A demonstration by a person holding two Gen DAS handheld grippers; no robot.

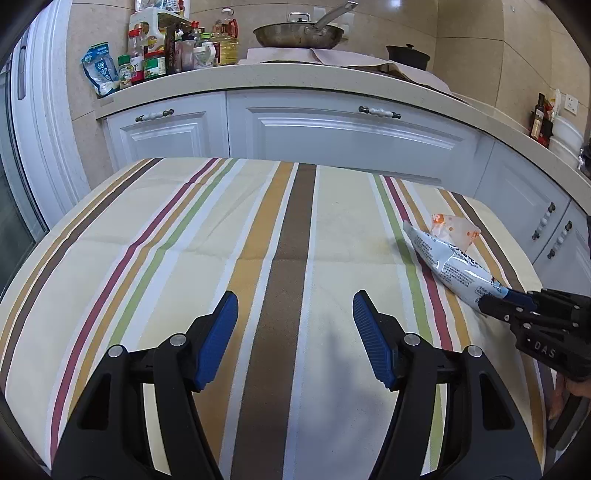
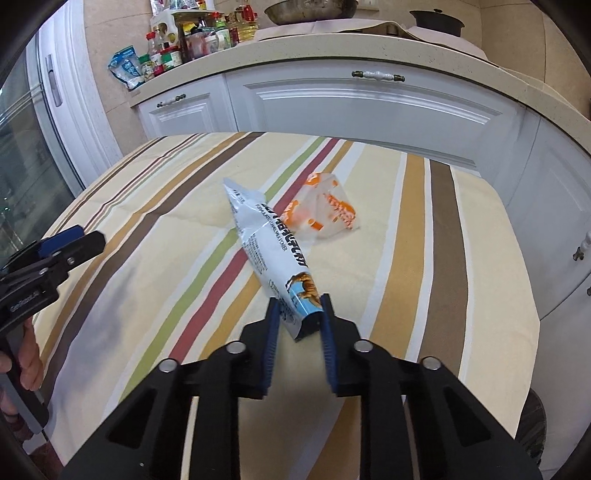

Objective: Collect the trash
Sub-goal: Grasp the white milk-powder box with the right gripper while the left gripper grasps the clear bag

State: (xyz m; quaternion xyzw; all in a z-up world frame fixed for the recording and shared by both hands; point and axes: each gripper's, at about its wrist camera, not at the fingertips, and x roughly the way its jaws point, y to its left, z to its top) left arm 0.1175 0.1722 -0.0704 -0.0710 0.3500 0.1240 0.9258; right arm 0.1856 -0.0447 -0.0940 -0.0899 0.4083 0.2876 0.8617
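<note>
Two grippers | right gripper [image 2: 298, 314] pinches pouch [image 2: 266, 236] end | left gripper [image 1: 295, 317] spread

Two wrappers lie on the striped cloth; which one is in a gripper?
The long white-and-blue pouch: the right gripper is shut on its near end. The clear orange-printed wrapper lies free just beyond it.

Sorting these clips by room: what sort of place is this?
Most likely a home kitchen: a frying pan and sauce bottles sit on a stone counter above white cabinets.
</note>
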